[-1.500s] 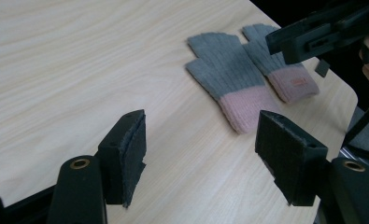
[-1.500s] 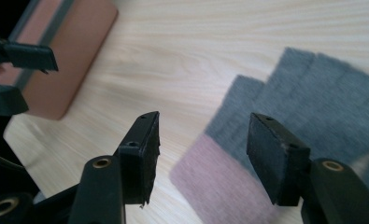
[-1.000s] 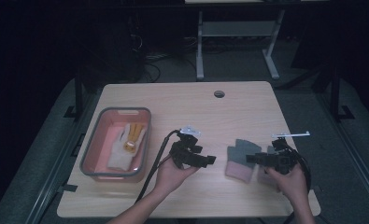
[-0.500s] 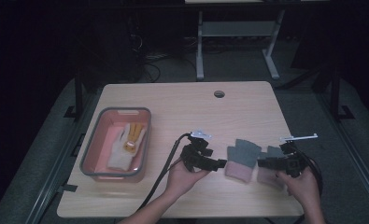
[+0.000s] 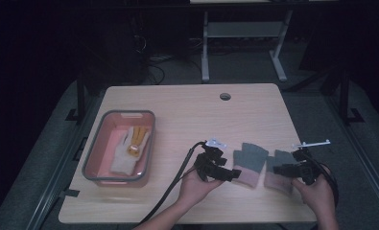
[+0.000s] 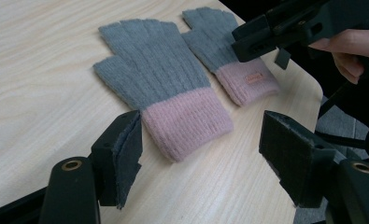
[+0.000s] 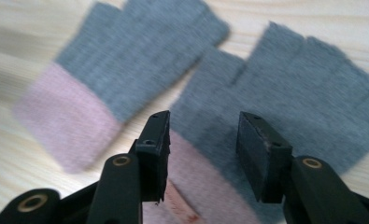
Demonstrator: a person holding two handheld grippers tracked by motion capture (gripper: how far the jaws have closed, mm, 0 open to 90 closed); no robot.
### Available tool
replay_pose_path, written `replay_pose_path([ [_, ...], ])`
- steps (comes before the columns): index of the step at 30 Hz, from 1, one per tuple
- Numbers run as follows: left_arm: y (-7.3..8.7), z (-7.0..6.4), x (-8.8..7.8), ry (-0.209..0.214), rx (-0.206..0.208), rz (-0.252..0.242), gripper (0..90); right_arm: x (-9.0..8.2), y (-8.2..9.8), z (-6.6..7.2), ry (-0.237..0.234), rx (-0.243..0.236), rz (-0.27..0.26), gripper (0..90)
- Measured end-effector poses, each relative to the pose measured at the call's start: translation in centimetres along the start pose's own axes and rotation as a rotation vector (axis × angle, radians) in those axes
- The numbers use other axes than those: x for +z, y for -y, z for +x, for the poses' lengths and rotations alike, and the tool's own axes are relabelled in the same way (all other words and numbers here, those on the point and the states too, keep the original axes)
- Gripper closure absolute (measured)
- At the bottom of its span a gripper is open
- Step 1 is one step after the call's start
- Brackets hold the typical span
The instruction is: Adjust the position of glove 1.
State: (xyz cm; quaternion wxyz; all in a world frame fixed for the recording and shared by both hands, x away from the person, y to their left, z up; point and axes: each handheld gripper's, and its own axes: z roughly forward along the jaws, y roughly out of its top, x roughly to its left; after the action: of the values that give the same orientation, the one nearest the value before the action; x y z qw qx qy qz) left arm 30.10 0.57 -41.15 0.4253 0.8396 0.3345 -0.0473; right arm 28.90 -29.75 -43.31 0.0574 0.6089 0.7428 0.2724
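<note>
Two grey-pink fingerless gloves lie side by side, lower right of the table. Left tool jaws apart; right tool, jaws just closing, apart over its cuff. Pink tray left, unobstructed.

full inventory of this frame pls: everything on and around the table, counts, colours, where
fingerless gloves: 2, grey with pink cuffs, flat side by side on the table's near right part
bin: 1, pink with grey rim, on the table's left
pale glove: 1, off-white, lying in the bin
yellow glove: 1, yellow-orange, in the bin, on the pale one
table: 1, light wood, with a round hole near the far edge
metal stand: 1, white-grey, on the floor beyond the table
left gripper: 1, black, jaws open at the left glove's pink cuff, not pressing
right gripper: 1, black, jaws just closing over the right glove's cuff, not yet pressing
hands: 2, one on each gripper
</note>
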Motion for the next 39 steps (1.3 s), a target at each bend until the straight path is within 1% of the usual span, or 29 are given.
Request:
replay_pose_path([
  [4, 0.1, -0.2, 0.3, 0.009, 0.000, 0.000, 29.9, 0.8, 0.2, -0.2, 0.058, -0.009, 0.051, 54.1],
  [5, 0.1, -0.2, 0.3, 0.011, 0.001, 0.004, 29.7, 1.0, 0.3, -0.1, 0.058, -0.002, 0.058, 53.8],
  [8, 0.2, -0.3, 0.5, 0.011, -0.002, 0.002, 29.7, 1.2, 0.2, -0.1, 0.062, 0.000, 0.058, 54.4],
  [9, 0.2, -0.3, 0.5, 0.015, -0.003, 0.005, 29.7, 1.2, 0.3, 0.0, 0.067, 0.001, 0.057, 55.2],
  [12, 0.3, -0.3, 0.7, 0.019, -0.004, 0.006, 29.7, 1.4, 0.2, 0.3, 0.080, -0.014, 0.064, 60.0],
  [14, 0.3, -0.2, 0.7, 0.023, -0.010, 0.002, 29.7, 1.5, 0.0, 0.3, 0.084, -0.013, 0.069, 63.8],
  [16, 0.2, -0.2, 0.7, 0.026, -0.022, -0.008, 29.8, 1.6, -0.1, 0.2, 0.083, -0.003, 0.072, 68.6],
  [19, 0.2, -0.2, 0.7, 0.025, -0.022, -0.005, 29.8, 1.6, -0.3, 0.2, 0.083, 0.019, 0.080, 73.8],
  [23, 0.1, -0.1, 0.7, 0.029, -0.024, -0.008, 29.9, 1.6, -0.3, 0.4, 0.094, 0.012, 0.083, 79.8],
  [28, 0.0, 0.2, 0.3, 0.029, -0.029, -0.019, 29.9, 1.5, -0.2, 0.5, 0.093, 0.013, 0.077, 82.0],
  [32, -0.1, 0.2, -0.1, 0.029, -0.030, -0.032, 29.9, 1.4, -0.2, 0.7, 0.105, 0.003, 0.069, 84.0],
  [35, -0.1, 0.4, -0.4, 0.039, -0.042, -0.038, 29.8, 1.3, -0.2, 0.7, 0.092, 0.005, 0.068, 84.4],
  [37, -0.2, 0.4, -0.5, 0.039, -0.041, -0.039, 29.8, 1.1, -0.2, 0.6, 0.082, 0.017, 0.065, 84.7],
  [39, -0.2, 0.5, -0.7, 0.038, -0.039, -0.041, 29.8, 0.9, -0.2, 0.6, 0.083, 0.018, 0.058, 85.0],
])
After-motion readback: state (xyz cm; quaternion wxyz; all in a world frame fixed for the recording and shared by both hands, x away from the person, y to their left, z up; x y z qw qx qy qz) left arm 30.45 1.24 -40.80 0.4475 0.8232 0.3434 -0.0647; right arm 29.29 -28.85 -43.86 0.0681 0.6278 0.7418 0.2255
